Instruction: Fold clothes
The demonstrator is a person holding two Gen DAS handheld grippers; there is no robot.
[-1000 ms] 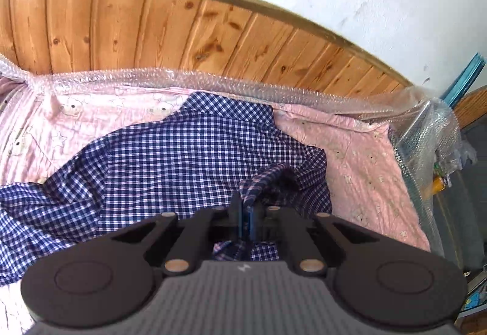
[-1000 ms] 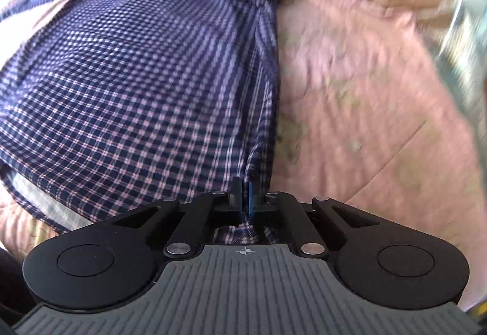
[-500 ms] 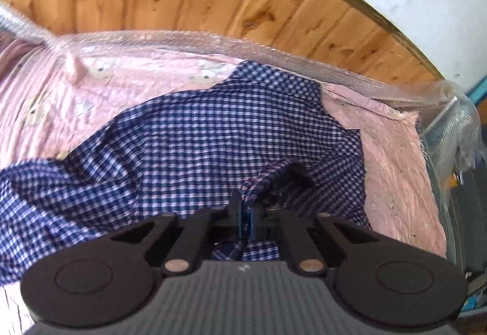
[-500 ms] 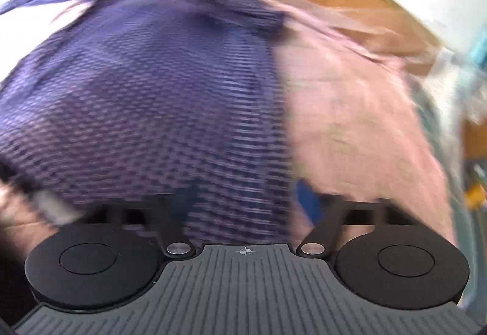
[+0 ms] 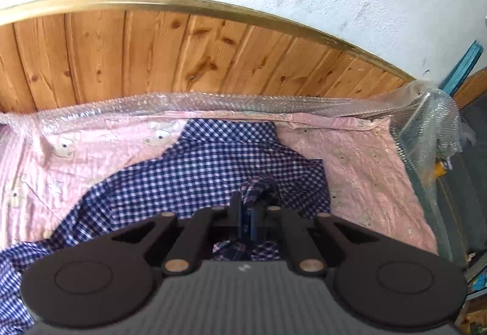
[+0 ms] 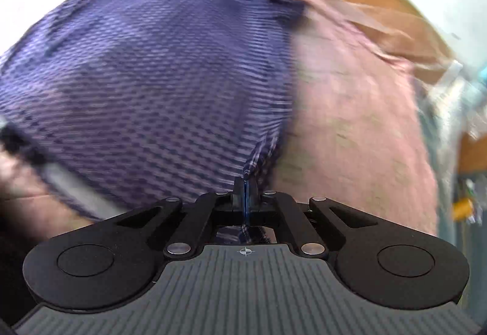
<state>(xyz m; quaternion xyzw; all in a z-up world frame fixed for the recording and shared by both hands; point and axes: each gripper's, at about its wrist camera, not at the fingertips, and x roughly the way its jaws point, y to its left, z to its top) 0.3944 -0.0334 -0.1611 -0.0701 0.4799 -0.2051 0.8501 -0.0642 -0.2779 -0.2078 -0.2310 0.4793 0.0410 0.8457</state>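
Observation:
A navy and white checked shirt (image 5: 194, 176) lies spread on a pink bedsheet (image 5: 76, 158), its collar toward the wooden headboard. My left gripper (image 5: 245, 210) is shut on a bunched fold of the shirt near its right side. In the right wrist view the shirt (image 6: 152, 85) fills the left and centre, blurred by motion. My right gripper (image 6: 245, 186) is shut on the shirt's right edge, where the cloth puckers up into the jaws.
A wooden headboard (image 5: 182, 52) with bubble wrap (image 5: 213, 100) along its base stands behind the bed. The bed's right edge (image 5: 426, 198) drops to clutter beside it. Bare pink sheet (image 6: 350, 122) lies right of the shirt.
My right gripper opened half a second ago and has shut again on the shirt's right edge. My left gripper has kept its hold on the fold and tilted back up, with more headboard and wall in view.

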